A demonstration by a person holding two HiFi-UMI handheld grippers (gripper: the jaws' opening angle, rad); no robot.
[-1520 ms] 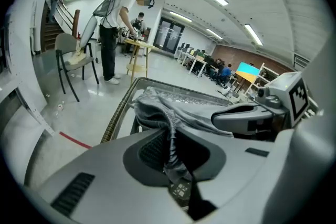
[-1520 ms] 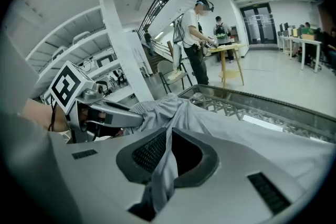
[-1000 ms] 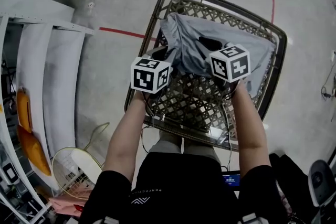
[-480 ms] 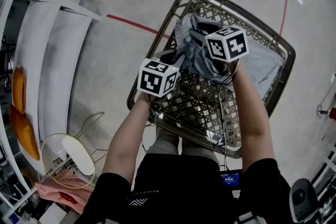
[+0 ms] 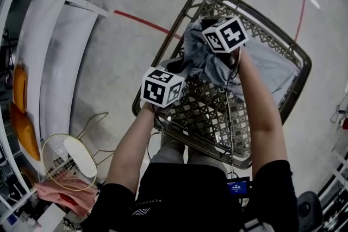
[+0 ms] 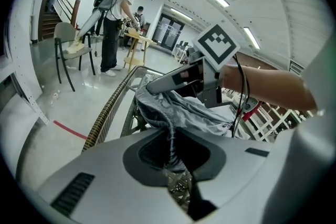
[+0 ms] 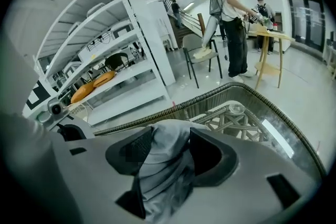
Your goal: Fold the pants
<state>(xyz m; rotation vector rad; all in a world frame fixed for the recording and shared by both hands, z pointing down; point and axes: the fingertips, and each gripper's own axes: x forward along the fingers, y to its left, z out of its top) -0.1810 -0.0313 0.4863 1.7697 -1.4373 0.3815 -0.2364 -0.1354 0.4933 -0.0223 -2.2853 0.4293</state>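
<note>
Pants [image 5: 274,65] heaped in the basket [image 7: 211,96], bunched toward its far left corner and trailing off to the right. Pinching a thin fold of cloth in the left hand-held gripper [image 6: 173,157], jaws nearly together. Just been opening the right hand-held gripper [image 7: 168,157]: jaws now wide, cloth lying slack between them, no sign of the pads pressing. Right one deeper in, above the bunch; left one nearer the body, at the heap's near edge. Long axis apparently running rightward from both. Probably calls for a fresh right-side hold farther along that line, to spread before folding.
</note>
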